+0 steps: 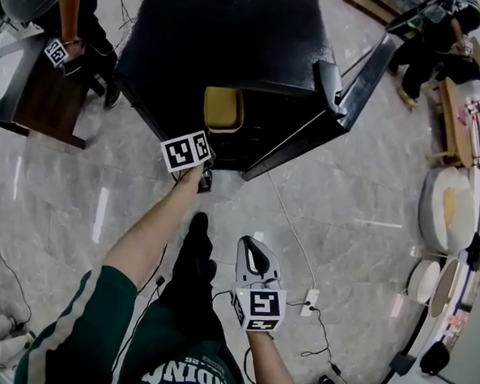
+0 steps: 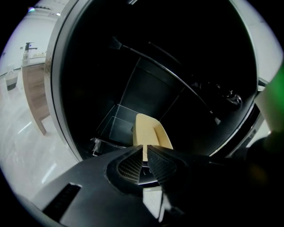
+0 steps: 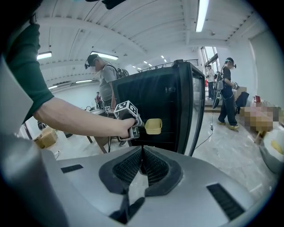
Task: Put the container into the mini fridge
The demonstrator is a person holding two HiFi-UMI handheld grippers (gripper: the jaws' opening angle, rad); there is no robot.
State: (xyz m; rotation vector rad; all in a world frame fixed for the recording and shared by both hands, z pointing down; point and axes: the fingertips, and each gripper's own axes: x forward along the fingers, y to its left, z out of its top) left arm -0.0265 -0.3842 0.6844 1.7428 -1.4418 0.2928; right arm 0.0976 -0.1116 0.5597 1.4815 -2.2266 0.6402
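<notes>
The black mini fridge (image 1: pixel 225 40) stands on the marble floor with its door (image 1: pixel 369 77) swung open to the right. My left gripper (image 1: pixel 214 135) is shut on the near rim of a tan plastic container (image 1: pixel 223 107) and holds it at the fridge opening. In the left gripper view the container (image 2: pixel 151 131) juts from the closed gripper (image 2: pixel 145 150) into the dark interior, near a wire shelf (image 2: pixel 177 77). My right gripper (image 1: pixel 250 246) hangs lower, over the floor, shut and empty. From the right gripper (image 3: pixel 142 153) view, the container (image 3: pixel 153 126) is level with the fridge (image 3: pixel 168 102) front.
A white power strip (image 1: pixel 309 302) and its cable lie on the floor right of my right gripper. A dark wooden table (image 1: pixel 36 85) and a person (image 1: pixel 77 11) are at the left. Another person (image 1: pixel 431 45) stands at the far right, above white bowls (image 1: pixel 446 209).
</notes>
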